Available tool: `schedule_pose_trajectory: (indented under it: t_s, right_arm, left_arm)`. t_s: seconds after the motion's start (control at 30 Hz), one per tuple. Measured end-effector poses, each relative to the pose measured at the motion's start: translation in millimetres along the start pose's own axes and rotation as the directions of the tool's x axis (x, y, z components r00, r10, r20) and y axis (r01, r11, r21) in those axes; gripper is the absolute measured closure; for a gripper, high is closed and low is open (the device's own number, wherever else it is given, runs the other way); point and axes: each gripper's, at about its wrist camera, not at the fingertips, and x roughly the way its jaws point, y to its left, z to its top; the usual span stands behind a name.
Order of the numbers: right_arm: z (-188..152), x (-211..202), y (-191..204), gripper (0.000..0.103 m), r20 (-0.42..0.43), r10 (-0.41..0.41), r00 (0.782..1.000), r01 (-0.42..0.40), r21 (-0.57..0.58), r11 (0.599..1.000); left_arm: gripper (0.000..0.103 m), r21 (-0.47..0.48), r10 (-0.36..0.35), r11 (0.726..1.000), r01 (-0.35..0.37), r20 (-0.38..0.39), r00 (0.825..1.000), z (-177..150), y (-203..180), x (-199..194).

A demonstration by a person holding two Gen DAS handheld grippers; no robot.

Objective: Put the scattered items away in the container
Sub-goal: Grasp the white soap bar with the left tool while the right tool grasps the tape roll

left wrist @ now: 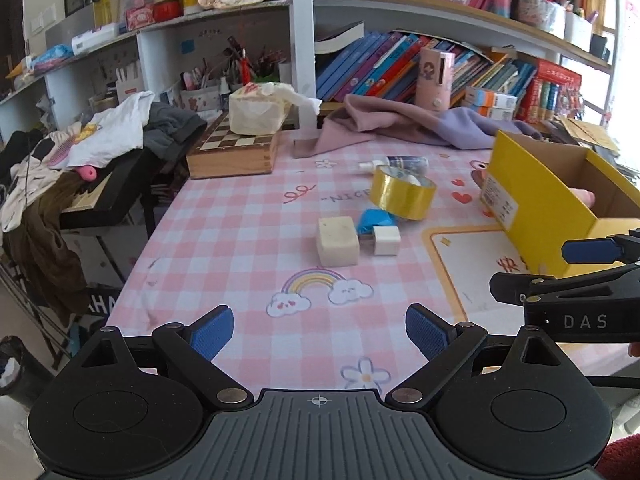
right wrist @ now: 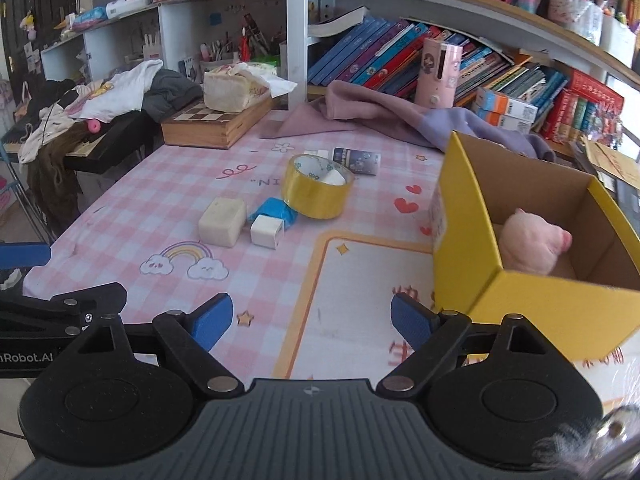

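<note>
Glossy yellow tape roll (right wrist: pixel 317 191), matt cardboard box (right wrist: pixel 472 240), wooden chessboard case (left wrist: pixel 232 152).

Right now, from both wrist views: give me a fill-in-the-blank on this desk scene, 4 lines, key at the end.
1. The roll of tape is coloured ____.
2. The only item already inside the yellow box is a pink ____ toy.
3. The tissue pack rests on top of a wooden ____ box.
4. The small white cube lies against a crumpled ____ wrapper.

Missing words: yellow; plush; chess; blue
</note>
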Motion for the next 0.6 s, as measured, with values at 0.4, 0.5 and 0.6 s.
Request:
schedule_pose_trajectory:
  t_s: [0.4, 0.5, 0.6]
  right_arm:
    - [50.7, 62.2, -14.0, 0.016, -0.033, 0.045, 0.998, -0.043, 0.046, 0.998]
    - [62.2, 80.3, -17.2, 0.015, -0.055, 0.052, 0.997, -0.048, 0.070, 0.996]
    - [72.2, 98.5, -21.6, 0.013, -0.079, 0.060, 0.995, -0.051, 0.107, 0.993]
  left_arm:
    - [0.008, 0.009, 0.053, 0.999, -0.053, -0.024, 0.998, 35.9, 4.3, 50.9]
    - [0.008, 0.011, 0.060, 0.998, -0.060, -0.045, 0.997, 43.1, 4.1, 67.4]
    - [0.008, 0.016, 0.056, 0.998, -0.055, -0.060, 0.997, 47.8, 3.7, 82.2]
